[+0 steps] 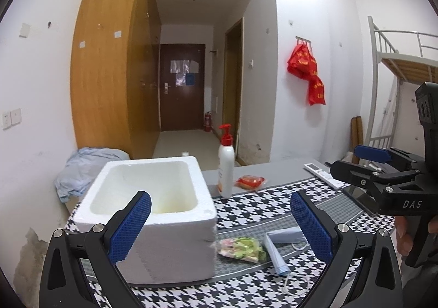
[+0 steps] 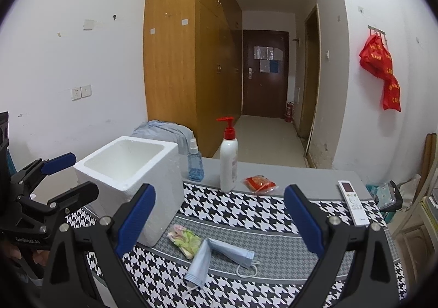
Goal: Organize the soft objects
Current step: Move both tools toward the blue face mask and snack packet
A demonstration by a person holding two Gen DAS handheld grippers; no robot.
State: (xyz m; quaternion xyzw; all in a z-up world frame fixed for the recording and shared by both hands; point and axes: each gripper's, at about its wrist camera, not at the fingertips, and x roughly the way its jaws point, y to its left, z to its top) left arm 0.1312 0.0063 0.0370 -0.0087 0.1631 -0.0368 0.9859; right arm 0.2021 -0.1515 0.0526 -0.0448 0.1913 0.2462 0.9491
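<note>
A white foam box stands open and empty on the houndstooth table cloth. Beside its near right corner lie a green and pink soft packet and a folded light blue face mask with white ear loops. My left gripper is open above the box's near edge, holding nothing. My right gripper is open above the mask and packet, also holding nothing. Each gripper also appears at the edge of the other view, the right gripper and the left gripper.
A white pump bottle, a red snack packet, a blue spray bottle and a white remote sit at the back. Crumpled light blue cloth lies behind the box.
</note>
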